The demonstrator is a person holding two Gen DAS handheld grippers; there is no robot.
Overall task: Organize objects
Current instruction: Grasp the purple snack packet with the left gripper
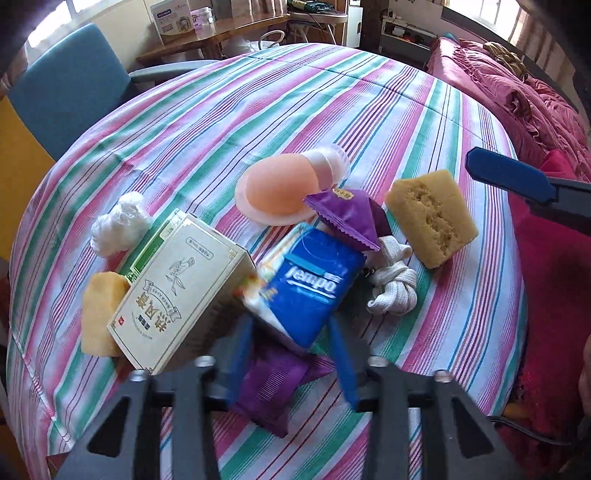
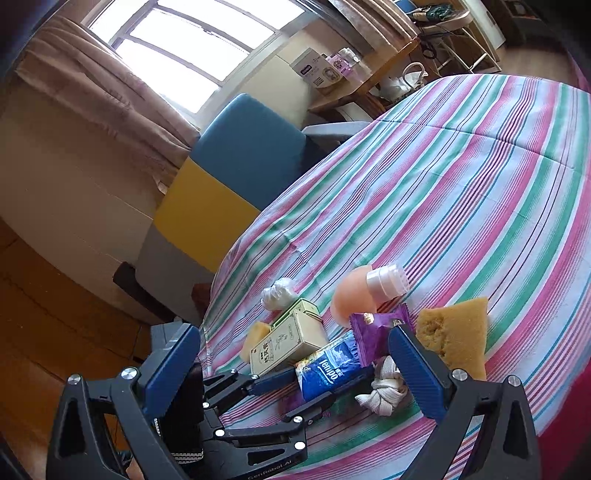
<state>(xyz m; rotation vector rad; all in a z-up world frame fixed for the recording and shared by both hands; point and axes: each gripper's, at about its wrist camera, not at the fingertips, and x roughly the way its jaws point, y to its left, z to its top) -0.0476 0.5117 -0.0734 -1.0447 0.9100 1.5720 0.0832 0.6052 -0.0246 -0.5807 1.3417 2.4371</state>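
A pile of objects lies on the striped bedspread (image 1: 295,122). My left gripper (image 1: 291,365) is open, its blurred blue fingers on either side of a blue Tempo tissue pack (image 1: 314,284) and above a purple packet (image 1: 269,391). A cream box (image 1: 177,291), another purple packet (image 1: 351,218), a white knotted cord (image 1: 393,286), two yellow sponges (image 1: 430,221), a peach pad (image 1: 277,194) and a white wad (image 1: 120,223) lie around it. My right gripper (image 2: 295,373) is open and empty, held above the pile; the tissue pack (image 2: 332,369) shows between the left gripper's fingers there.
A blue and yellow chair (image 2: 236,173) stands beside the bed. A crimson quilt (image 1: 524,99) lies along the right side. A wooden desk with boxes (image 1: 207,33) stands at the back.
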